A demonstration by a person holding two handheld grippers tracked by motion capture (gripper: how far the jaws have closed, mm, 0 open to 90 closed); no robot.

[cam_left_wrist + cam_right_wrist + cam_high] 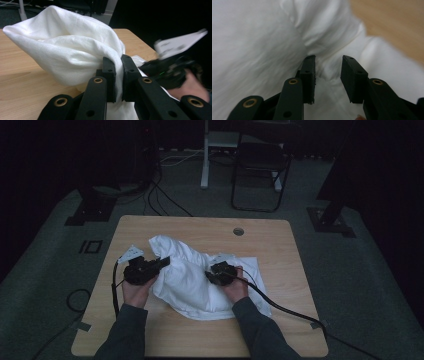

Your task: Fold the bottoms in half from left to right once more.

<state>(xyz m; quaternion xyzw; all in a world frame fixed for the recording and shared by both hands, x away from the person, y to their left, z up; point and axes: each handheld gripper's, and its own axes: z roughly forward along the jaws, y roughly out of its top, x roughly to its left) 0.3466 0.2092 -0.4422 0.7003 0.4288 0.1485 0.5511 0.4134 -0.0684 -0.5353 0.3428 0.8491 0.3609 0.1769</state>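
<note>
A crumpled white cloth (190, 282) lies on the wooden table (200, 226) between my two hands. My left gripper (162, 263) at the cloth's left edge is shut on a bunched fold of it. In the left gripper view the jaws (118, 65) pinch the cloth (67, 47), which rises in a puffed mound beyond them. My right gripper (212, 273) rests against the cloth's right side. In the right gripper view its jaws (328, 62) stand apart, open, over wrinkled cloth (257, 50) without pressing on it. The right gripper (170, 72) and its hand also appear blurred in the left gripper view.
A round cable hole (238, 231) sits near the table's far edge. Behind the table stand a dark chair (260, 165) and a white post (204, 155), with cables on the floor. The right gripper's cable (290, 311) trails over the table's front right.
</note>
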